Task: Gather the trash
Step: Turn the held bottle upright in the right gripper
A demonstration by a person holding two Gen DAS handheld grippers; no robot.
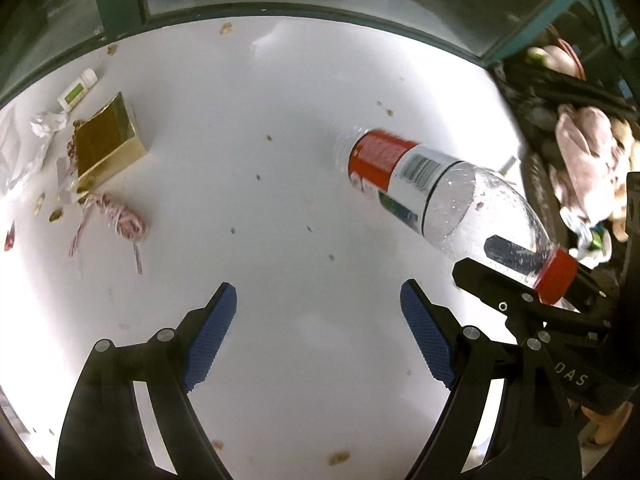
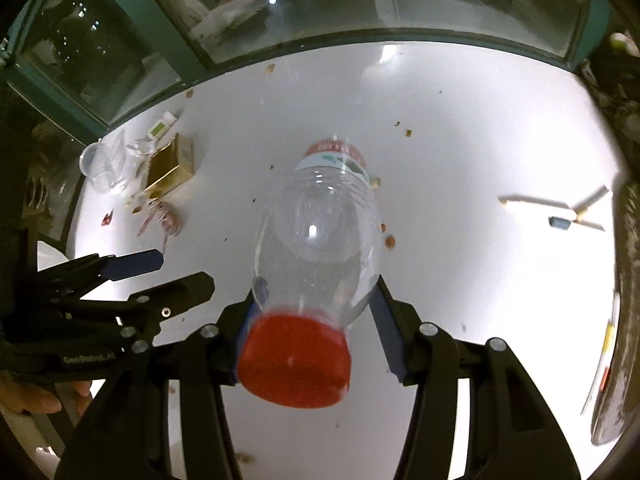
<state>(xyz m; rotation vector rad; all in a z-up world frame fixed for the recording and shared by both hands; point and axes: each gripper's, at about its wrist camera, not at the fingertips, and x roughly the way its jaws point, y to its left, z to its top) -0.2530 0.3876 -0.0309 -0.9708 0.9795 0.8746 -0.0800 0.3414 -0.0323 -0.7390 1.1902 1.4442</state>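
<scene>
Right gripper (image 2: pixel 316 320): clamped on the neck end of a clear plastic bottle (image 2: pixel 316 232), its blue pads pinching just above the red cap (image 2: pixel 294 360); the base points away toward 12 o'clock. Holding it by the narrow neck looks the sensible choice, since the body is too wide for the jaws.

Bottle: off the white table (image 1: pixel 288 92), empty save for droplets, red-and-white label near its base.

Left gripper (image 1: pixel 318 336): jaws wide apart, holding nothing, hanging over bare table, seemingly free for the next piece.

Leftover trash: at 10 o'clock from the left gripper lie a gold box (image 1: pixel 108 140), red-and-white string (image 1: pixel 120 220), crumpled plastic wrap (image 1: pixel 24 144) and a small white tube (image 1: pixel 78 90); a clear cup (image 2: pixel 100 168) sits beside them.

Crumbs (image 1: pixel 339 458): scattered across the tabletop.

Right side: cigarette-like sticks (image 2: pixel 532 201) at 2 o'clock from the right gripper.

Progress: early, I judge; most litter is not yet collected.
</scene>
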